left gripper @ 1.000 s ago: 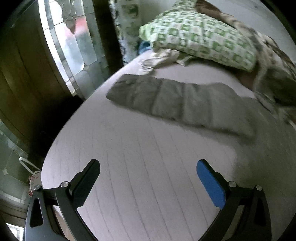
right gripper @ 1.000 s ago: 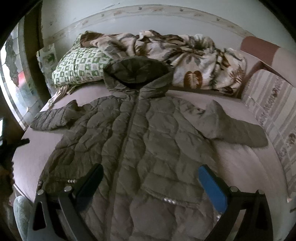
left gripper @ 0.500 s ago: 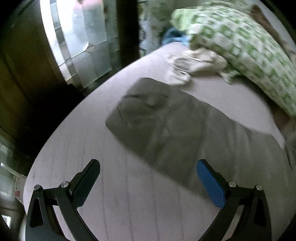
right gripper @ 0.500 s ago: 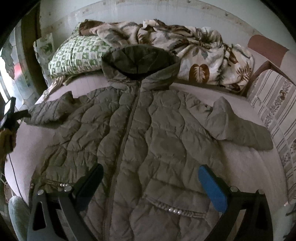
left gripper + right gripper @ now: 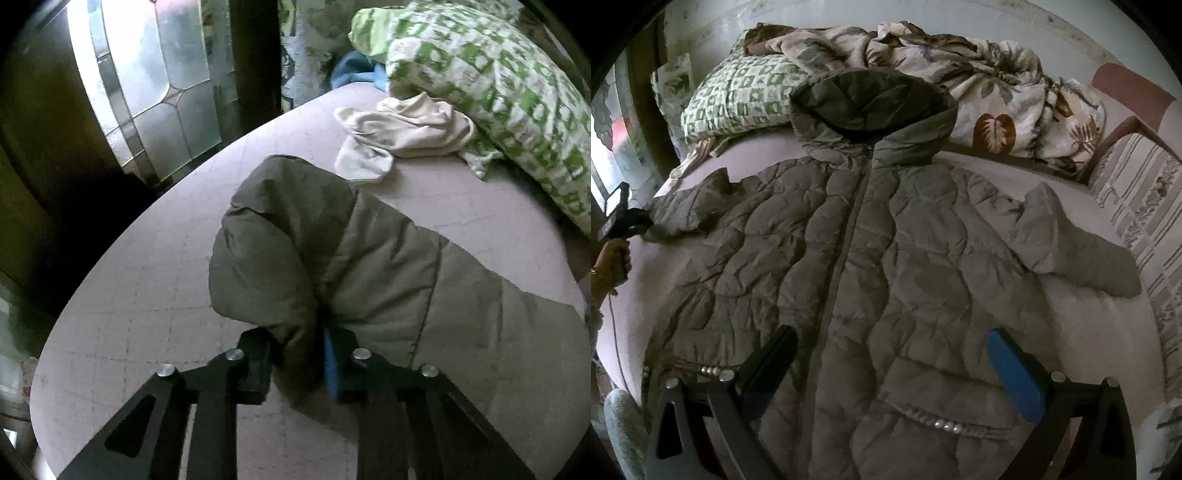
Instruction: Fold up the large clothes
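Note:
An olive quilted hooded jacket (image 5: 871, 266) lies spread front-up on the bed (image 5: 1089, 314), hood toward the wall, both sleeves out to the sides. My left gripper (image 5: 299, 362) is shut on the cuff end of the jacket's left-side sleeve (image 5: 332, 266), bunching it; it also shows in the right wrist view (image 5: 646, 225) at the bed's left edge. My right gripper (image 5: 890, 369) is open and empty, hovering over the jacket's lower front near the hem.
A green-checked pillow (image 5: 498, 85) and a leaf-print blanket (image 5: 979, 81) lie along the wall. A white cloth (image 5: 399, 129) sits beyond the sleeve. A glass-paned door (image 5: 147, 92) stands left of the bed. A striped cushion (image 5: 1145, 206) is at the right.
My left gripper moved forward to the sleeve's end and shut on it, lifting and bunching the cuff. My right gripper moved slightly closer over the jacket and stayed open.

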Demonstrator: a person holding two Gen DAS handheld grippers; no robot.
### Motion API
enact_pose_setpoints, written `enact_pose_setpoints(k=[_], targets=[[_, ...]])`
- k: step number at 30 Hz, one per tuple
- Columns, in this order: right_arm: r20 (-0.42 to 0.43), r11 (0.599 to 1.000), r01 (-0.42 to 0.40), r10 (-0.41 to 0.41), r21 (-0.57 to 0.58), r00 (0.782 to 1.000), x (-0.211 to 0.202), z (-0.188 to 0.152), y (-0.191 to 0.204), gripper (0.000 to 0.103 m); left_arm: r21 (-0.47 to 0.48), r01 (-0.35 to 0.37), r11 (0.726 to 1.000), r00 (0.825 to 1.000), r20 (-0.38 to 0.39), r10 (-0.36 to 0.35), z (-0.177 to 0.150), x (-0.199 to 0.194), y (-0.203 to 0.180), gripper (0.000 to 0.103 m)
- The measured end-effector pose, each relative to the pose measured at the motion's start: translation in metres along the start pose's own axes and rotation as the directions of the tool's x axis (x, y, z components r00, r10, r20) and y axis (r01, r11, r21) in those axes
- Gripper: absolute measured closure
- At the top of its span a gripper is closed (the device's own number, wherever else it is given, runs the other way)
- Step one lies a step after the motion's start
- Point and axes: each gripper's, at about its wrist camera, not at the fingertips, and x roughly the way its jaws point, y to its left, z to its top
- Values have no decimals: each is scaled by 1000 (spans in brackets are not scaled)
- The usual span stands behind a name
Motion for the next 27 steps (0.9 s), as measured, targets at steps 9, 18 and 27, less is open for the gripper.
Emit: enact_pose_setpoints(k=[9,18,27], targets=[[32,999,10,-11,43,999,-14,-6,-21,0,45,139,989,955,258,-146,-17,-124,-4,87],[78,994,-18,10,104,997,-32,-18,-48,0,438,313,843,786,378,-489,-58,-304,-110,87],[101,982,6,-26,188,995,-41,-30,-94,0,676,469,569,696,113,-709,-168,-356,-275,78]])
